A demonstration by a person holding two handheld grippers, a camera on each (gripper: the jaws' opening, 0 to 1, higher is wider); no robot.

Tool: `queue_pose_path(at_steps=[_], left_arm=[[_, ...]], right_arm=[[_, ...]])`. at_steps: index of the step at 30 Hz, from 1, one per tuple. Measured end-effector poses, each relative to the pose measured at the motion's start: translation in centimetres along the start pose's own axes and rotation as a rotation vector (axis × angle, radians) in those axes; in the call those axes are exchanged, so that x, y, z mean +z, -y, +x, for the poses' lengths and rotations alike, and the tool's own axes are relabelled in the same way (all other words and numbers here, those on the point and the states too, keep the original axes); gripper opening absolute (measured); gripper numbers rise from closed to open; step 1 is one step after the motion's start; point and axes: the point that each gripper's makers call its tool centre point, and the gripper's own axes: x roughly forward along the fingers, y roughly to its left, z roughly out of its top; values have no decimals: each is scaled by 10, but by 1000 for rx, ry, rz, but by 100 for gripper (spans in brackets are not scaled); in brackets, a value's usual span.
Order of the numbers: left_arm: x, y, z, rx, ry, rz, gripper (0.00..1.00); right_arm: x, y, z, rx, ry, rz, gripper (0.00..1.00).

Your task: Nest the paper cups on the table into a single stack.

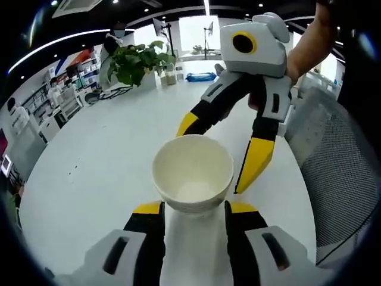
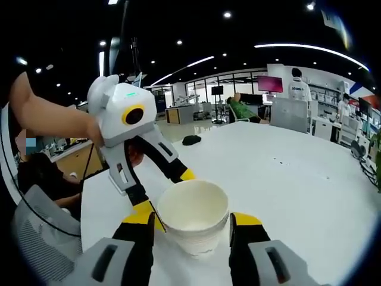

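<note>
A white paper cup stack point(image 1: 192, 173), with a second rim showing just under the top one, stands upright on the white table point(image 1: 101, 173). My left gripper point(image 1: 194, 207) is shut on its lower part, yellow tips pressed to both sides. My right gripper point(image 1: 217, 156) reaches in from the upper right of the left gripper view, held by a hand, jaws spread, one tip behind the far rim and one beside the cup's right side. In the right gripper view the cup stack point(image 2: 193, 217) sits between my right gripper point(image 2: 191, 219) tips with thin gaps. The left gripper point(image 2: 165, 193) comes in from the left.
A potted plant point(image 1: 138, 64), small bottles and a blue item point(image 1: 200, 76) stand at the table's far end. A mesh chair point(image 1: 345, 179) is beside the table edge. A dark object point(image 2: 191, 140) lies on the table, and people stand by office desks beyond.
</note>
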Motion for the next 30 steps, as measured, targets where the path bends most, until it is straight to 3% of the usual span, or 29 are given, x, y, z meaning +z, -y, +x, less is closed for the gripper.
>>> queue_pose_path(at_steps=[7, 13, 22, 30], left_arm=[[-6, 6, -8, 9, -10, -19, 40], [-6, 12, -16, 41, 14, -62, 42], [-1, 23, -34, 107, 114, -199, 47], [7, 39, -51, 180, 182, -268, 55]], right_arm=[[-3, -2, -11, -9, -4, -2, 53], [-6, -3, -21, -18, -4, 6, 57], [-11, -14, -41, -41, 3, 21, 64], [-21, -15, -64, -81, 18, 42, 70]])
